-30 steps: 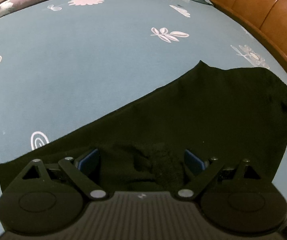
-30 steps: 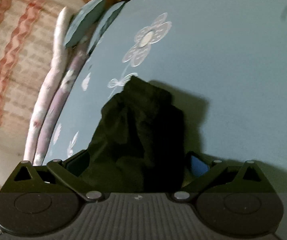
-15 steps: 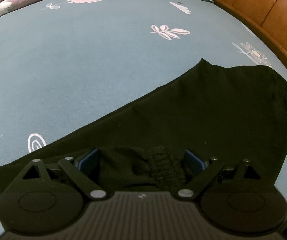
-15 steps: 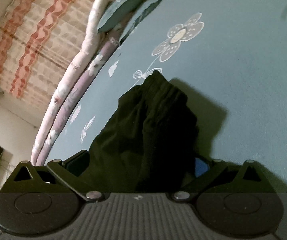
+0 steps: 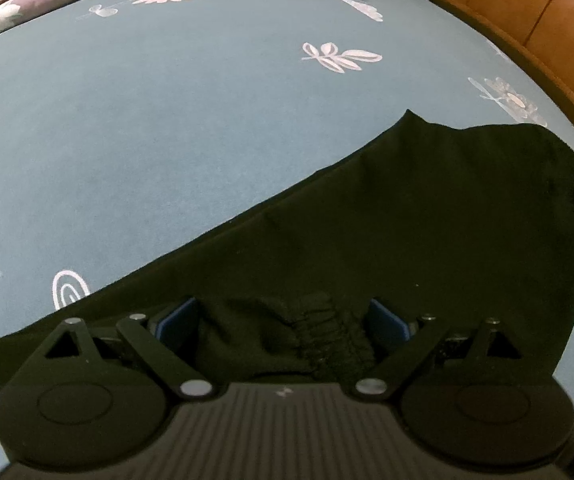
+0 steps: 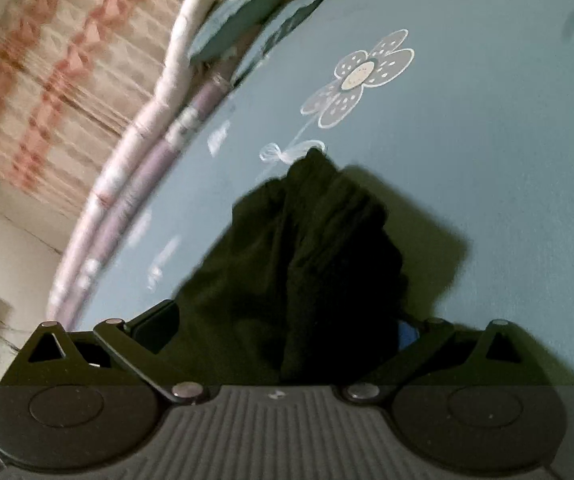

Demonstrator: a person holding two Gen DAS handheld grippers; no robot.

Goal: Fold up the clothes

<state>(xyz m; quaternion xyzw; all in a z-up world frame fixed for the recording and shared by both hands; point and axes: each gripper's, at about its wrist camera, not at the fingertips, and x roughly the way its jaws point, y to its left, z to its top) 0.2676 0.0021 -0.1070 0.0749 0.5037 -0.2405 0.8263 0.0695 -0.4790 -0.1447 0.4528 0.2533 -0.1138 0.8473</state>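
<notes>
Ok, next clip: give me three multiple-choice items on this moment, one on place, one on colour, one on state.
1. Where does the black garment lie in the left wrist view?
A. Spread on the blue floral bedsheet
B. Across the wooden headboard
C. Hanging on the curtain

2. What colour are the pads inside the left gripper?
A. Red
B. Blue
C. White

3. How does the cloth in front of the right gripper look?
A. Flat and smooth
B. Rolled into a tight tube
C. Bunched into folds, casting a shadow on the sheet

Key: 1 A, the cloth lies flat against the sheet among the printed flowers. 2 B, blue shows on both inner faces beside the gathered waistband. 3 C, ridges of cloth rise from between the fingers with a dark shadow to the right.
</notes>
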